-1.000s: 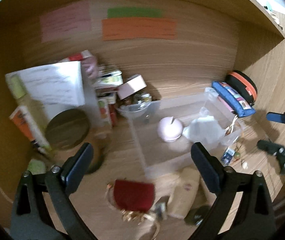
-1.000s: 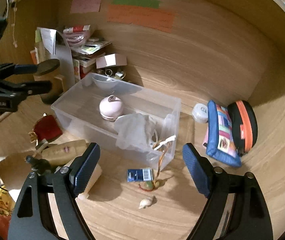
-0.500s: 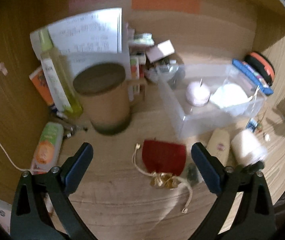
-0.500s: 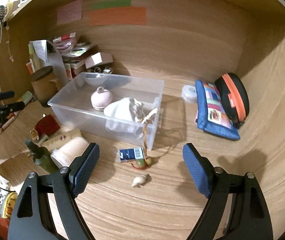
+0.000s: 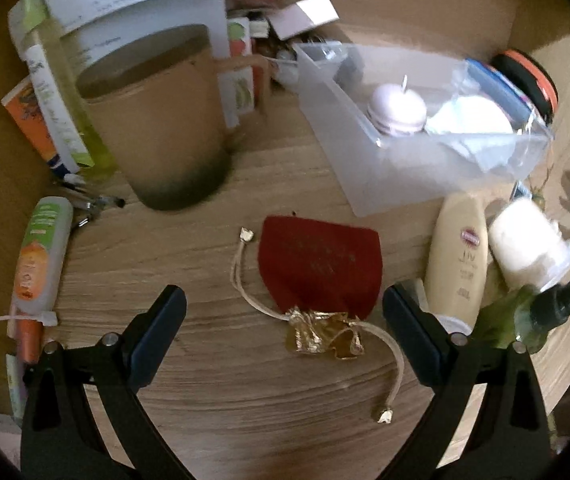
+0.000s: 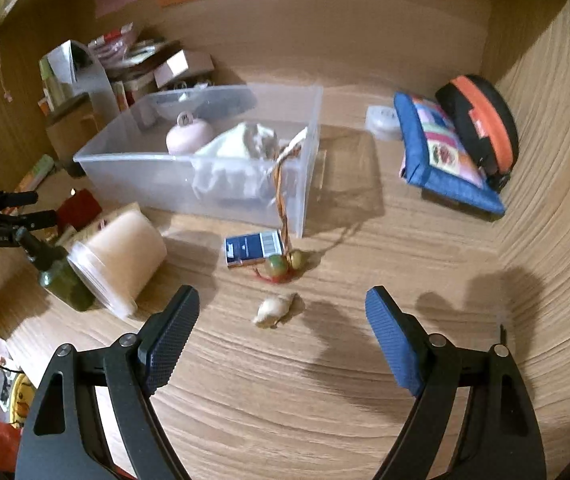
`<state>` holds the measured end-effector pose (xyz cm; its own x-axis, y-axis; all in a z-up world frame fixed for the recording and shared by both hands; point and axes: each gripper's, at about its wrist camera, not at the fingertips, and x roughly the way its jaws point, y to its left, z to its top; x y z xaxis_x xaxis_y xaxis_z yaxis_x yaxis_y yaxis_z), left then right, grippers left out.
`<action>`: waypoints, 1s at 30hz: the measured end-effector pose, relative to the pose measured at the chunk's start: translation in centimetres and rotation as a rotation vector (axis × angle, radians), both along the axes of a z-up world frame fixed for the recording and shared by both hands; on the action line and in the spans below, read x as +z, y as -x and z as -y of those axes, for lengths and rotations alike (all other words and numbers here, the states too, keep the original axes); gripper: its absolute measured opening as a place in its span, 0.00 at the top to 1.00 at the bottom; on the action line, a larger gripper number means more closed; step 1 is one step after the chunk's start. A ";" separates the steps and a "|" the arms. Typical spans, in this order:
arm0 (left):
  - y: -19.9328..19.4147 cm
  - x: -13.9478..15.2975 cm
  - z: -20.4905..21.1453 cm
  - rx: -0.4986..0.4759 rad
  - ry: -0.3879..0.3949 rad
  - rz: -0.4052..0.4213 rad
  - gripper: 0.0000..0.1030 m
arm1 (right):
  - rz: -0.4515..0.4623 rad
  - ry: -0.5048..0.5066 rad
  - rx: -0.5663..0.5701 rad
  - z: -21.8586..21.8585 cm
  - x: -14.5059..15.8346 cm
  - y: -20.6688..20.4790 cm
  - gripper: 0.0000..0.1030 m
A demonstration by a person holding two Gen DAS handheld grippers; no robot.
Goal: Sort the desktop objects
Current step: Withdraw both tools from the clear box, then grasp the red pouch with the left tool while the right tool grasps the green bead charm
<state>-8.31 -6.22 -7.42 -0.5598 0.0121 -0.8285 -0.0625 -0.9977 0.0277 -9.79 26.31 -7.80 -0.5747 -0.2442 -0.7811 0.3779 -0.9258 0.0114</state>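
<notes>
The left hand-held gripper point(image 5: 283, 330) hangs released astride the red pouch point(image 5: 319, 262), seemingly to bin it; the right hand-held gripper point(image 6: 283, 338) gapes empty above the worktop point(image 6: 325, 400).

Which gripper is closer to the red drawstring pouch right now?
Left. The left gripper is open right over the red pouch; the right gripper is across the desk, by the shell.

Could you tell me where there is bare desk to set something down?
Free: the wood right of the shell, between the bin and the blue pouch; also the strip between the red pouch and the orange tube. Crowded: the back left corner behind the mug, and around the jar and green bottle.
</notes>
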 end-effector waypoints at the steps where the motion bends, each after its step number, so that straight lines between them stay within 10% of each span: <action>1: 0.0 -0.2 -0.1 -0.006 0.005 0.004 0.03 | 0.008 0.002 0.003 0.0 -0.3 0.1 0.19; 14: 0.7 -0.7 -0.1 0.006 -0.015 -0.013 0.03 | 0.025 -0.047 0.008 0.7 -3.0 1.6 0.29; 18: 0.8 -0.7 -0.1 -0.006 -0.034 -0.009 0.30 | 0.031 -0.062 0.027 1.3 -3.4 2.8 0.37; 30: 1.2 -0.6 -1.0 -0.038 -0.008 -0.032 0.37 | 0.063 -0.042 0.033 1.7 -4.4 5.2 0.51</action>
<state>-9.47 -5.24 -8.01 -0.5851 0.0402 -0.8100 -0.0996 -0.9948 0.0227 -14.95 24.62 -12.22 -0.5166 -0.2286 -0.8252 0.4079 -0.9130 -0.0024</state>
